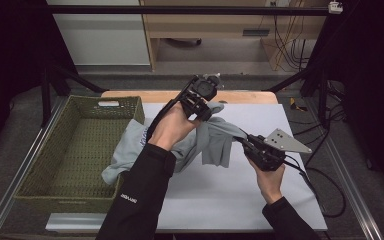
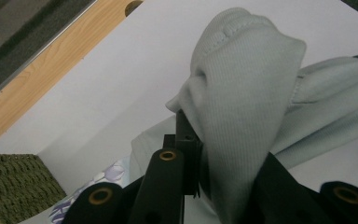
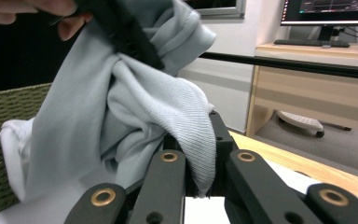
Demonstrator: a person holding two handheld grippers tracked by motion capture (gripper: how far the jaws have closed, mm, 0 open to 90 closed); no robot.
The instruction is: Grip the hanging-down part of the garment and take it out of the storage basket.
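A pale grey-green sweatshirt (image 1: 210, 137) is stretched between the two grippers above the white table (image 1: 230, 190), its near-left part trailing over the rim of the woven green basket (image 1: 75, 150) that stands at the table's left edge. The left gripper (image 1: 203, 111), lifted toward the far side of the table, has its jaws closed tight on a ribbed fold of the cloth; in the left gripper view that fold (image 2: 242, 93) stands up out of the jaws like a peak. The right gripper (image 1: 244, 141), lower and to the right, is likewise clamped on a bunched edge of the same sweatshirt, which spills over its jaws in the right gripper view (image 3: 177, 116). Holding the cloth at two separate spots, one high and one low, looks meant to pull it off the basket and open it out, perhaps for spreading or folding on the table, though this is only a judgement. Much is hard to read: the cloth is so bunched that I cannot tell whether a sleeve, a cuff or a hem sits in either grip. The left forearm (image 1: 140, 190) covers the middle of the sweatshirt, and a bluish print (image 2: 107, 177) on it is mostly hidden. The pads of both grippers are buried in fabric. The basket's inside looks bare, but its near-right corner lies under the cloth.
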